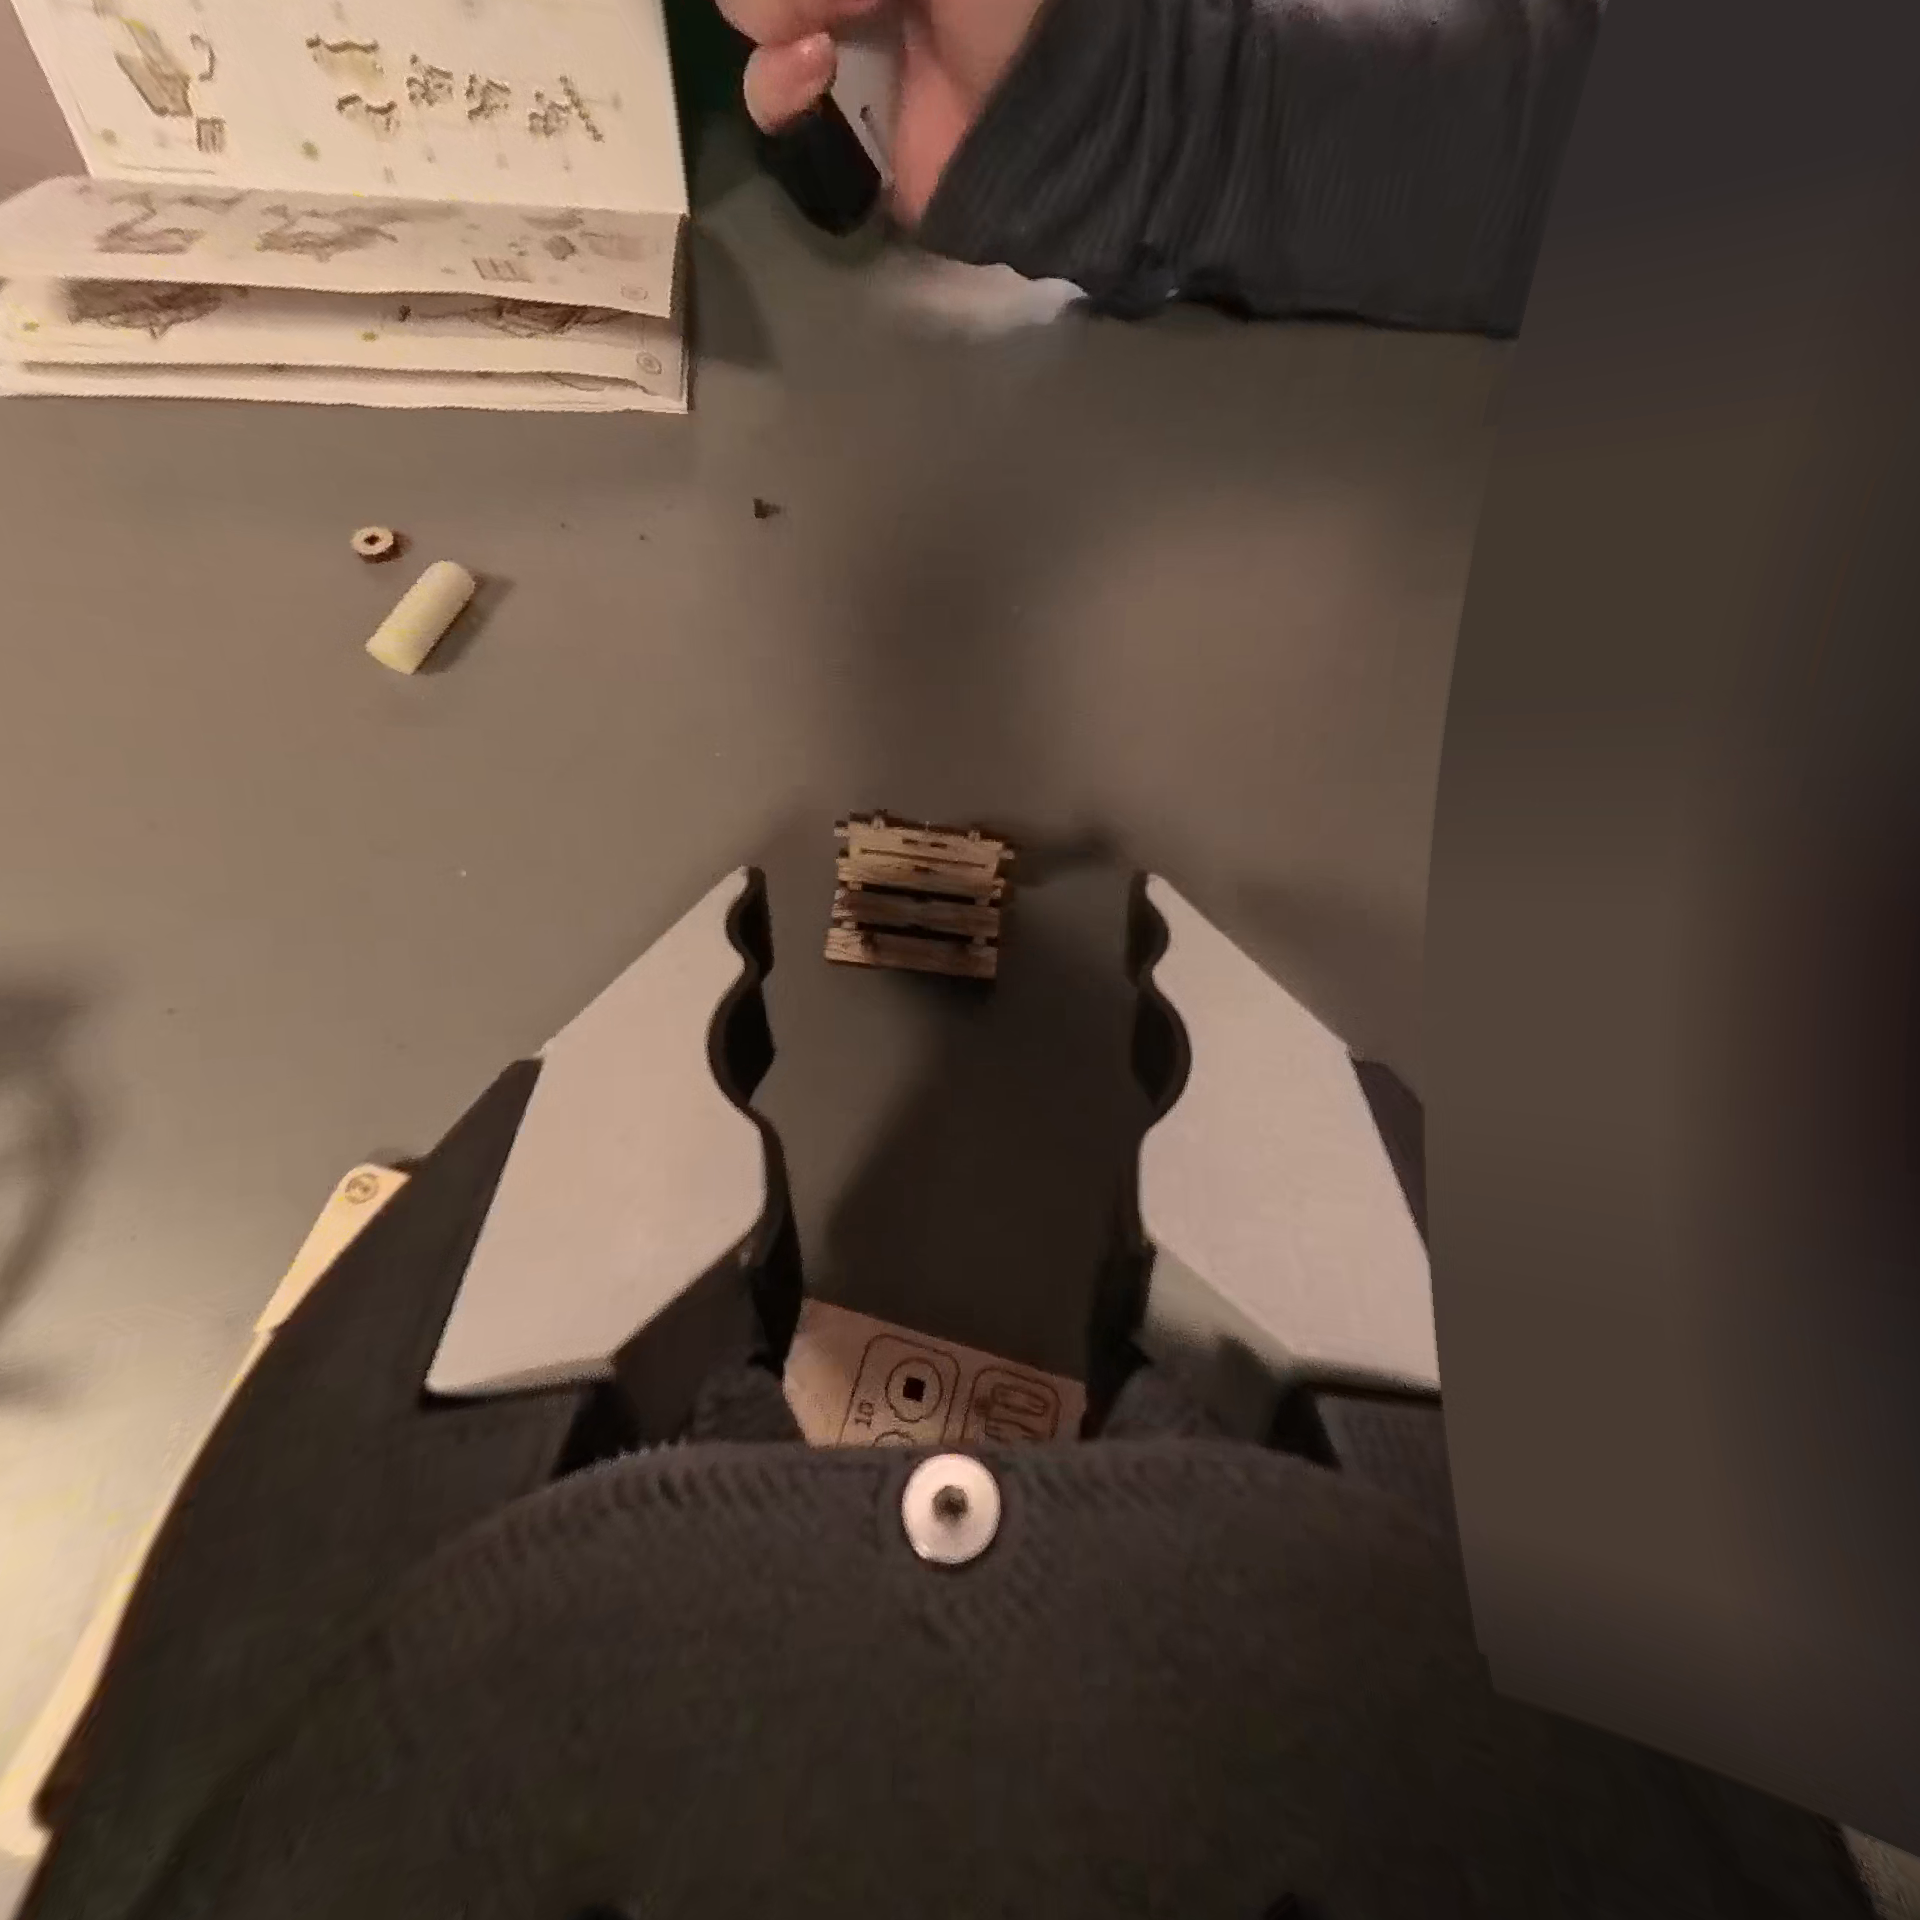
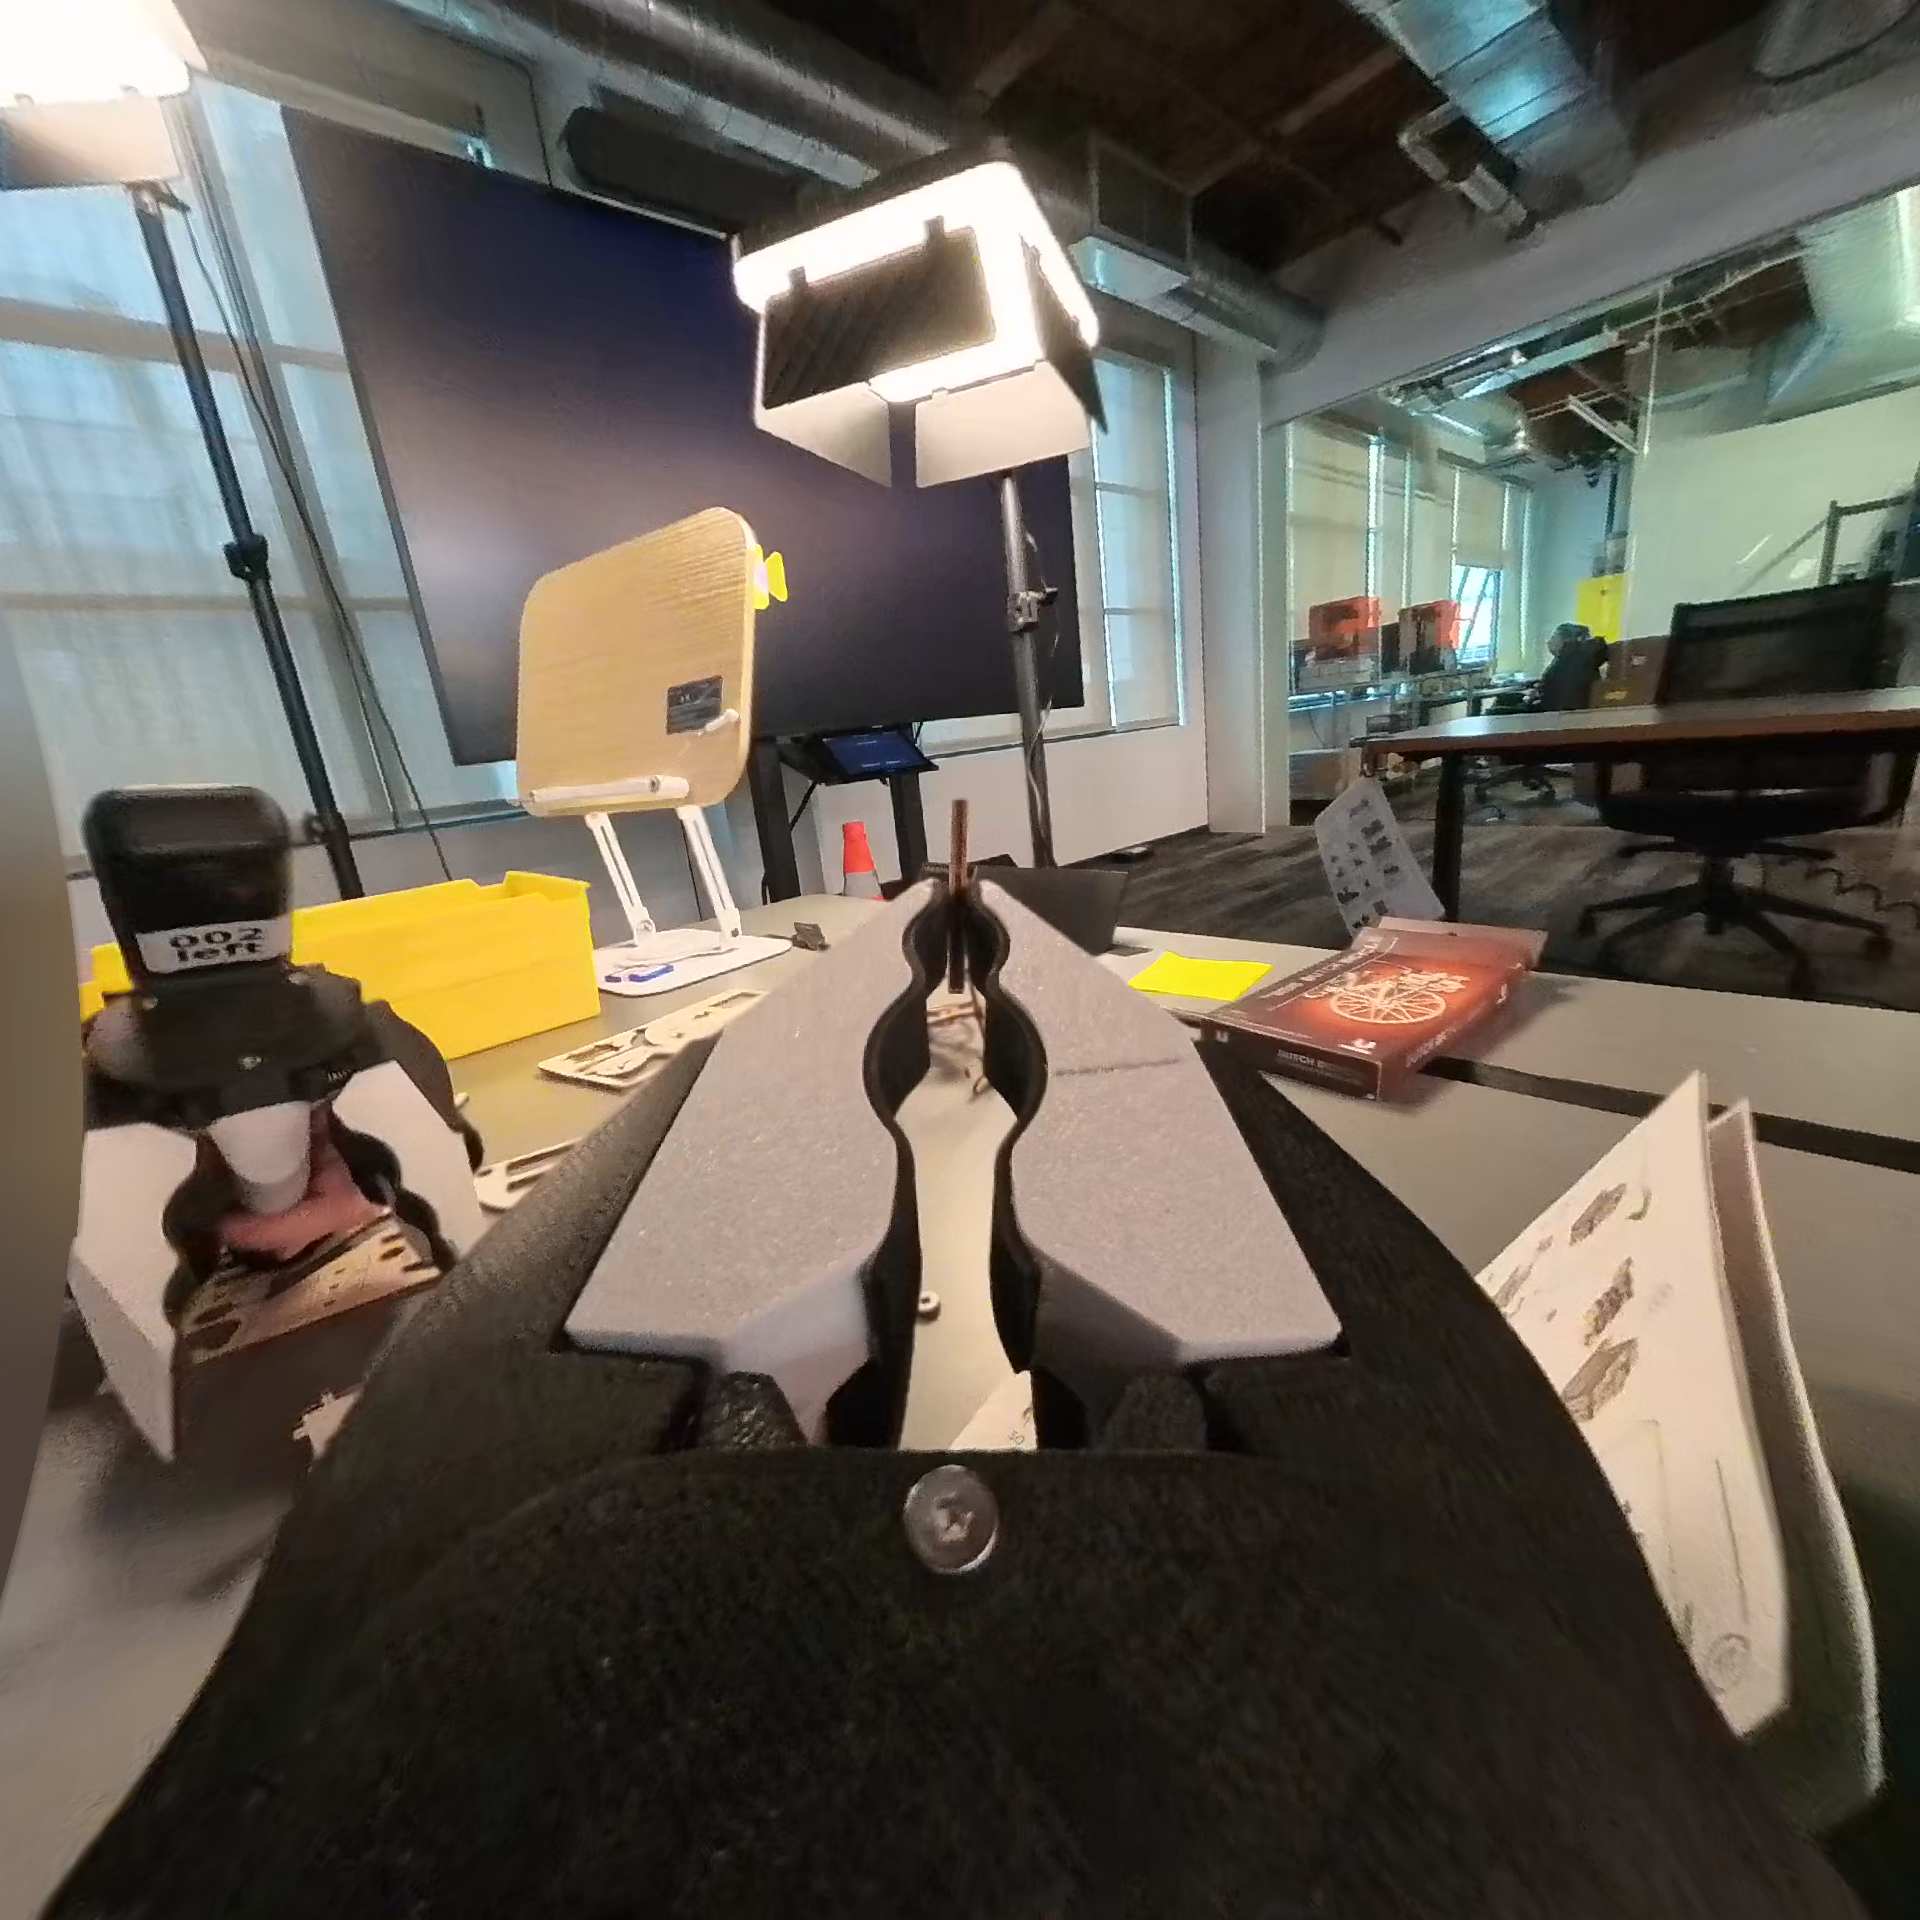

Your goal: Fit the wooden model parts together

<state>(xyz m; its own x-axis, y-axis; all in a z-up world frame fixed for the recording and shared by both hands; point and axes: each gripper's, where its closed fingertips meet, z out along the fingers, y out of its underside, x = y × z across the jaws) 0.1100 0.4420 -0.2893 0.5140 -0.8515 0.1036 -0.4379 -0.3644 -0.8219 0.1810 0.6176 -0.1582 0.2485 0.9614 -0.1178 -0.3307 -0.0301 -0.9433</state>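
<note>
My left gripper (image 1: 948, 904) is open and points down at the grey table (image 1: 520, 779). A small assembled wooden slatted part (image 1: 920, 899) lies on the table just past and between its fingertips, touching neither finger. A laser-cut wooden sheet (image 1: 925, 1392) shows under the gripper's base. My right gripper (image 2: 956, 896) is shut on a thin flat wooden piece (image 2: 958, 831) that stands upright and sticks out above the tips. The left gripper also shows in the right wrist view (image 2: 260, 1143), over a wooden sheet (image 2: 312, 1278).
An open instruction booklet (image 1: 343, 208) lies at the far left, with a small wooden ring (image 1: 374, 542) and a pale cylinder (image 1: 421, 618) near it. A person's hand and dark sleeve (image 1: 1143, 135) are at the top. A yellow bin (image 2: 457, 956), a book stand (image 2: 644, 665), a dark box (image 2: 1382, 997) and more wooden sheets (image 2: 644, 1039) stand on the table. Tip to tip, the grippers are about 25 cm apart. To the pale cylinder (image 1: 421, 618): left tips about 11 cm, right tips about 15 cm.
</note>
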